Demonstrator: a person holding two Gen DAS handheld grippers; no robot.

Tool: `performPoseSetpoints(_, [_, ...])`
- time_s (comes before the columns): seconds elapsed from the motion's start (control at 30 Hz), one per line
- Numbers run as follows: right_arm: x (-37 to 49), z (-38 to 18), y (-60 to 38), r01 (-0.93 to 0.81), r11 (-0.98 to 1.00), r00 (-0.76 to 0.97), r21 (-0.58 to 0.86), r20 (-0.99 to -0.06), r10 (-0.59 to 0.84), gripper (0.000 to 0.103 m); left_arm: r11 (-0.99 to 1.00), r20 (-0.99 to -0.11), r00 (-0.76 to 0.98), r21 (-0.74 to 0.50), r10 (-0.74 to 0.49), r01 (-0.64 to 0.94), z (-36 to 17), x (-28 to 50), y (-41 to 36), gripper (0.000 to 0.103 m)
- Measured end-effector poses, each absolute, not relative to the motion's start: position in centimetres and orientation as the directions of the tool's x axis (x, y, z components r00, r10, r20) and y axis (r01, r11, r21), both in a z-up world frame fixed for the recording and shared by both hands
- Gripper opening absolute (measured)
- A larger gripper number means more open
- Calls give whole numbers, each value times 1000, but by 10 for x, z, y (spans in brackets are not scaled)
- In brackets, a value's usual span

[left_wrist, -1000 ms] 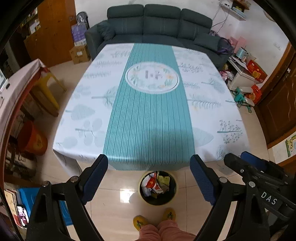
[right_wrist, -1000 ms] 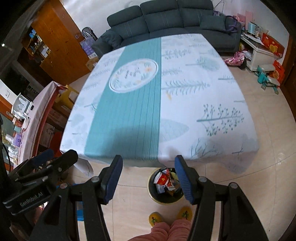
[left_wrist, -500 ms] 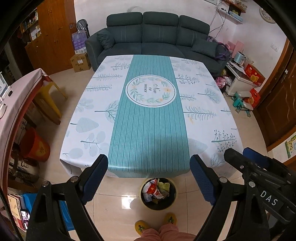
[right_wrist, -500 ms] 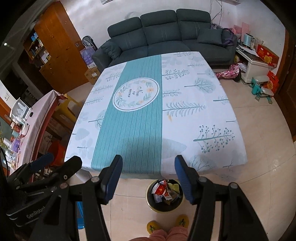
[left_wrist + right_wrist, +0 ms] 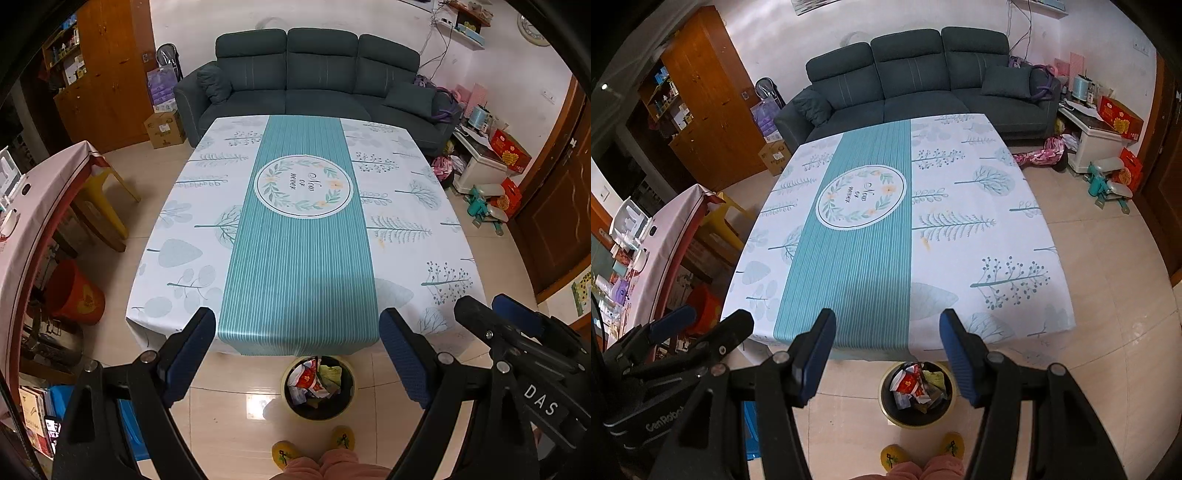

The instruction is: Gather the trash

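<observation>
The left gripper (image 5: 297, 350) was held high above the near edge of the table (image 5: 192, 236), its blue pads wide apart with nothing between them. Just beside it, the right gripper (image 5: 886, 352) was also spread wide and carried nothing. Below both, on the floor near the person's yellow slippers (image 5: 312, 445), stood the trash bin (image 5: 318, 387), full of wrappers.

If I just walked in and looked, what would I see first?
The big table fills the middle, under a white leafy cloth with a teal stripe and a flower ring printed at its centre. On the floor at its near edge stands a round trash bin stuffed with colourful wrappers, just in front of yellow slippers. The left gripper and right gripper hang open above it, holding nothing.
</observation>
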State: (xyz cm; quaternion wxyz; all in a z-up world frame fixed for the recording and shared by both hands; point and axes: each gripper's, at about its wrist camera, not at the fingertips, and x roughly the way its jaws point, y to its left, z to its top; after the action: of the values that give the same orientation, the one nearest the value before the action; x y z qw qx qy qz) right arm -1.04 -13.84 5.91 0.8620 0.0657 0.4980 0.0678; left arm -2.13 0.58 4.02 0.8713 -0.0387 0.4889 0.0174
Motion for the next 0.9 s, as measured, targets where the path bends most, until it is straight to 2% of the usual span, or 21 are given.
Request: performPoseSetpoints(0.9, [-23,67,-148,-72,982,516,177,-836,188,59,995,-862,507,-39,14,-94,44,-33,-6,89])
